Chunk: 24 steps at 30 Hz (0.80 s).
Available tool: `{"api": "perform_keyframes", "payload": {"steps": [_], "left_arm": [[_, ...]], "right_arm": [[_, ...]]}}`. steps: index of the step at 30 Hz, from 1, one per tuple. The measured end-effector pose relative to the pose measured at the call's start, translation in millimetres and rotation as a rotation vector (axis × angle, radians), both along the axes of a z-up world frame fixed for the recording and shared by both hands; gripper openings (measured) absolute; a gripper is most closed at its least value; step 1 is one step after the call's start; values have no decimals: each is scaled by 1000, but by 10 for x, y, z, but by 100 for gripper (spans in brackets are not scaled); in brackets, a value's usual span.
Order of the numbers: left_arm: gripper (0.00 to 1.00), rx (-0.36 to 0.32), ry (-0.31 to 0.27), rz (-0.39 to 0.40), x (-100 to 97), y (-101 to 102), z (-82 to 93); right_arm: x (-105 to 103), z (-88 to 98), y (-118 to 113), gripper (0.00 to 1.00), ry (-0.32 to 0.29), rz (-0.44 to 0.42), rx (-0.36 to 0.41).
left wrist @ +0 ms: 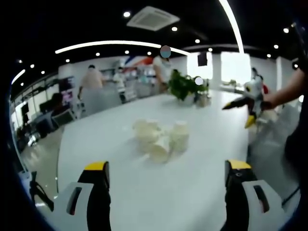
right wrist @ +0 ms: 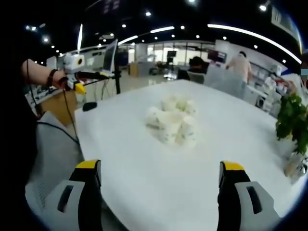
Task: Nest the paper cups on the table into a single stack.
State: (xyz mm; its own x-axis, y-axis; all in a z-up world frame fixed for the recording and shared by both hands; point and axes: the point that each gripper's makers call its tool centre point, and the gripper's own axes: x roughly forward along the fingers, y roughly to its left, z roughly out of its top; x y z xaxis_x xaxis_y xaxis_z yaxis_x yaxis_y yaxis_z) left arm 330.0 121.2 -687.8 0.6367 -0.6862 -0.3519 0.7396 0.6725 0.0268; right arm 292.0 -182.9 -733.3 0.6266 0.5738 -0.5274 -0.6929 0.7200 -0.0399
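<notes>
Both hand-held grippers, left [left wrist: 166,175] and right [right wrist: 161,175], gape empty at frame bottom while we see the paper cups [left wrist: 161,137] clustered loose mid-frame on the worktop [left wrist: 192,192], stacking apparently not begun.

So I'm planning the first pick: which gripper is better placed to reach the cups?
Roughly even. Both the left gripper and right gripper are open, facing the paper cups across bare table.

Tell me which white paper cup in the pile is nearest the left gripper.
The white paper cup at the pile's near edge; the others sit behind it.
</notes>
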Motion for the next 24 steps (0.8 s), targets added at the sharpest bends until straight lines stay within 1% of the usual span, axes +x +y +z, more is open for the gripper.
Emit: {"api": "perform_keyframes", "payload": {"steps": [4, 6, 9, 12, 17, 24], "left_arm": [[100, -13, -6, 12, 21, 20, 22], [100, -10, -15, 9, 22, 7, 34], [100, 1, -12, 1, 8, -22, 17], [100, 7, -10, -7, 2, -41, 13], [99, -6, -5, 6, 25, -17, 28], [99, 1, 2, 12, 20, -4, 3]], "right_arm": [[8, 18, 13, 100, -5, 3, -2], [15, 51, 29, 100, -14, 7, -2], [46, 76, 40, 100, -30, 14, -10], [146, 78, 68, 100, -23, 21, -7], [336, 162, 141, 100, -57, 43, -11], [516, 197, 259, 100, -73, 80, -31]]}}
